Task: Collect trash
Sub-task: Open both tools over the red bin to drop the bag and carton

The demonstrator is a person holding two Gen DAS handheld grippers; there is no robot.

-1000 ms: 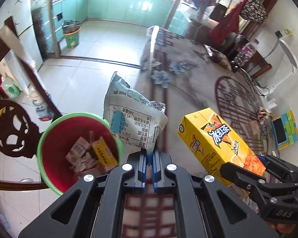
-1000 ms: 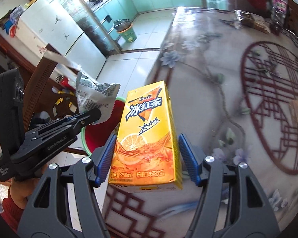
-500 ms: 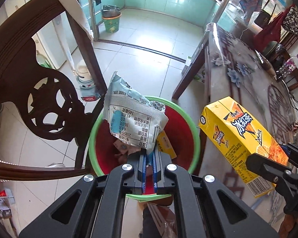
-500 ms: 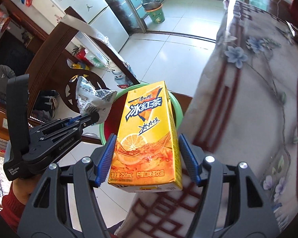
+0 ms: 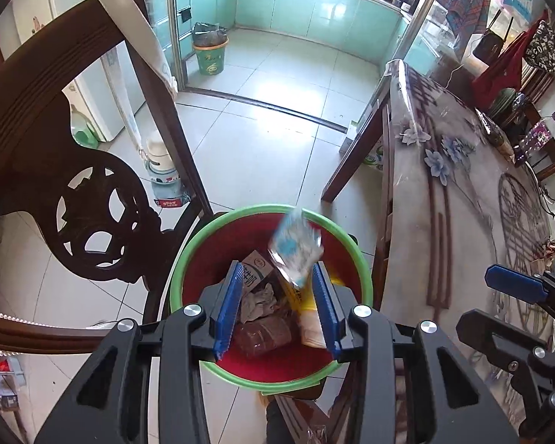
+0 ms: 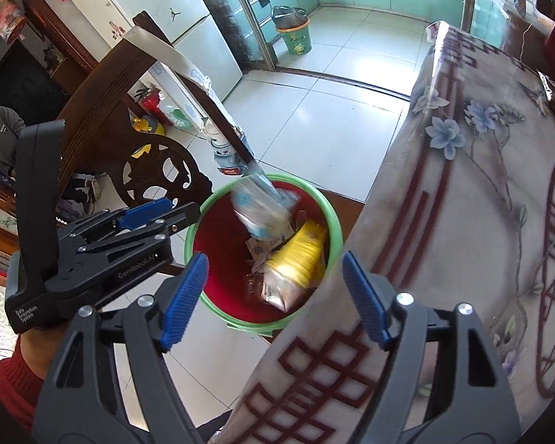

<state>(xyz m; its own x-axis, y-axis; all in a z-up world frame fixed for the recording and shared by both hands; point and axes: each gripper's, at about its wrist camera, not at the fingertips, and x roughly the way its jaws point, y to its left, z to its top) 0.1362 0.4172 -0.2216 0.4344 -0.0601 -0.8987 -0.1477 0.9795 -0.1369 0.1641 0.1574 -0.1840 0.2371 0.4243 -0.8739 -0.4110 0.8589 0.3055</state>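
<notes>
Left wrist view: a dining table under a pale cloth with red lattice and blue flowers (image 5: 462,222) fills the right side, and a dark carved wooden chair (image 5: 55,170) the left. Between them on the tiled floor stands a round bin, green-rimmed and red inside (image 5: 188,259), just beside the table's near edge. A blue-and-white plastic snack bag (image 5: 294,248) is blurred in mid-air over the bin's far rim, touching neither pad. The left gripper (image 5: 277,305) has just been opening; its jaws stand moderately apart, nothing between them. Right wrist view: a yellow drink carton (image 6: 296,262) lies blurred inside the bin near its table side. The right gripper (image 6: 273,296) has just been opening too, jaws wide and empty. Print on both items is unreadable.
</notes>
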